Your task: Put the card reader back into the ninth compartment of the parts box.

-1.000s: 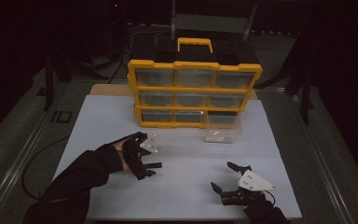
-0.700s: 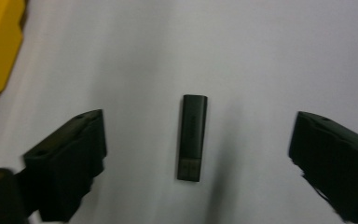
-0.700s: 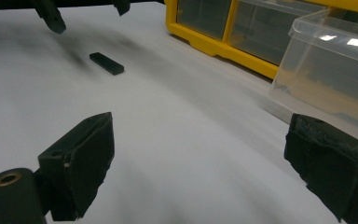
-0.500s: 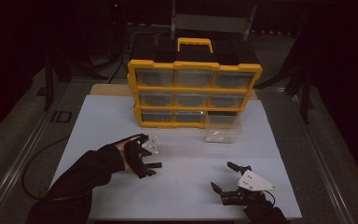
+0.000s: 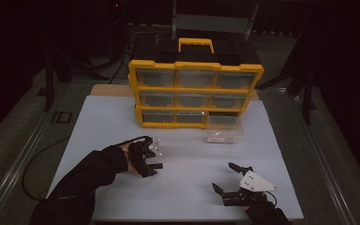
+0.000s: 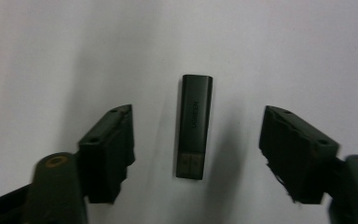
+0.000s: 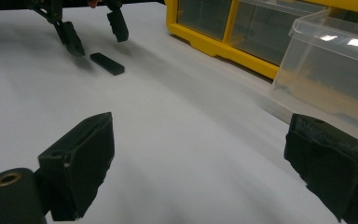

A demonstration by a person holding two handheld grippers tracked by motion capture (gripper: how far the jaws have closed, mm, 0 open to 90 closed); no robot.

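Left claw wide open, straddling dark USB stick flat on white surface, untouched. Right claw wide open, empty, near clear drawer.

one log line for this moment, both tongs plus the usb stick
left tongs: open, straddling usb stick lying flat on table | right tongs: open, empty | clear drawer: out in front of yellow organizer

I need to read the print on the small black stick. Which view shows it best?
The left gripper view: the black stick lies centred between the open jaws, lettering visible. The right gripper view shows it far off and small. In the high view it is too small to make out.
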